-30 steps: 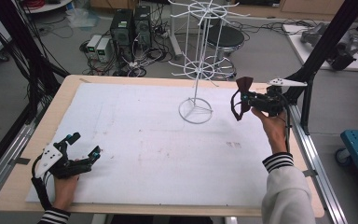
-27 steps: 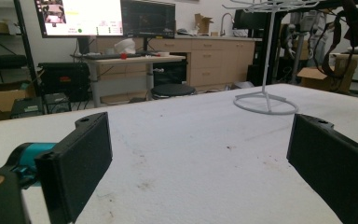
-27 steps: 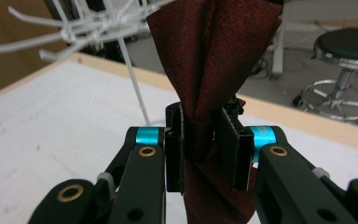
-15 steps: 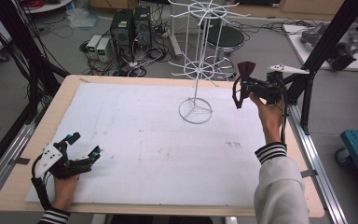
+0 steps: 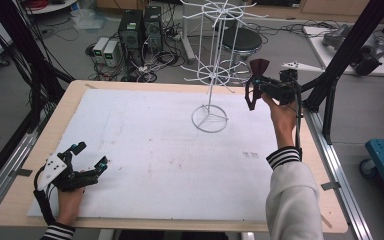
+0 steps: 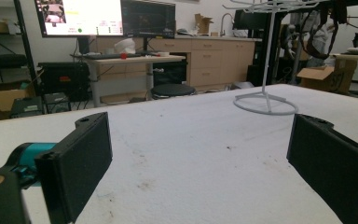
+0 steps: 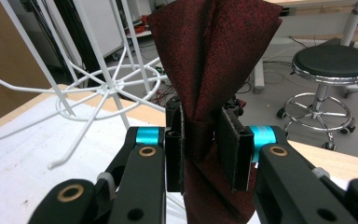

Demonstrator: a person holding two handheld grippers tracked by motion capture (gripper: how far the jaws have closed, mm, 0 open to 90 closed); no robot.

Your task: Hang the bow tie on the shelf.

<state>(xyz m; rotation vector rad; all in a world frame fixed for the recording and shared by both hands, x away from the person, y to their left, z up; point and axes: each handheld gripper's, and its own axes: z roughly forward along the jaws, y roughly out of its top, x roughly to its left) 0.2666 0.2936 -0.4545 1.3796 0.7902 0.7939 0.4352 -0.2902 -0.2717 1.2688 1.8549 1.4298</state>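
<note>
Here the right hand-held gripper (image 7: 205, 149) pinches a dark red cloth (image 7: 214, 56), its lower end cut off.

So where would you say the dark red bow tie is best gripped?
At its narrow middle knot, which is where the right claw has it: the jaws press on the pinched waist of the dark red bow tie from its two flat sides, coming across the band. The cloth fans out above and below the waist, so it probably cannot slip through, and the wings stay free near the white wire rack.

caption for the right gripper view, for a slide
Right gripper clamps a dark red bow-shaped cloth beside a white wire display rack.
</note>
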